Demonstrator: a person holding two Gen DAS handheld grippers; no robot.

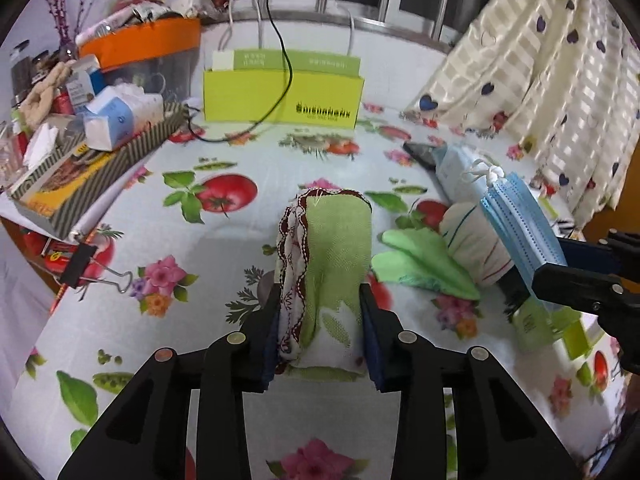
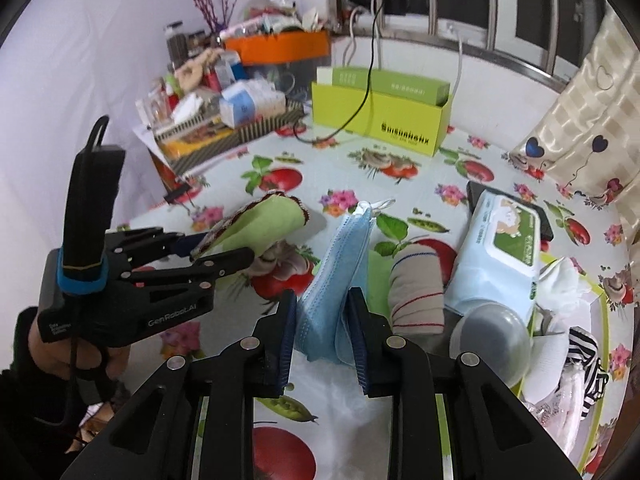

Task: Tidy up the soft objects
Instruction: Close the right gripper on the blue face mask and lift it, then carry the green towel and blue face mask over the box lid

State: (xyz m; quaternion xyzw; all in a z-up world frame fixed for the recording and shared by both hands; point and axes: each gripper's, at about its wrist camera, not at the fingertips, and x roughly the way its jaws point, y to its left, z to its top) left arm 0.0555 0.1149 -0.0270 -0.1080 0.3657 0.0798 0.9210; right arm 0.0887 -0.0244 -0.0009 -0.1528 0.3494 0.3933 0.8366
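Note:
My left gripper (image 1: 320, 304) is shut on a folded light green cloth (image 1: 336, 240) with a maroon and white trim, held above the flowered tablecloth (image 1: 224, 240). In the right wrist view that left gripper (image 2: 226, 246) shows at the left with the green cloth (image 2: 264, 220) sticking out past its fingers. My right gripper (image 2: 322, 304) is shut on a stack of blue face masks (image 2: 336, 264) with white ear loops at the far end. The left wrist view shows the right gripper (image 1: 554, 258) at the right edge, lifting the masks (image 1: 516, 220).
On the table lie a bright green cloth (image 1: 424, 260) and a rolled beige striped cloth (image 2: 418, 292). A wet wipes pack (image 2: 500, 248), a clear dome (image 2: 492, 332) and a striped fabric (image 2: 584, 364) crowd the right. A yellow-green box (image 2: 380, 120) stands at the back, clutter (image 1: 100, 120) at the left.

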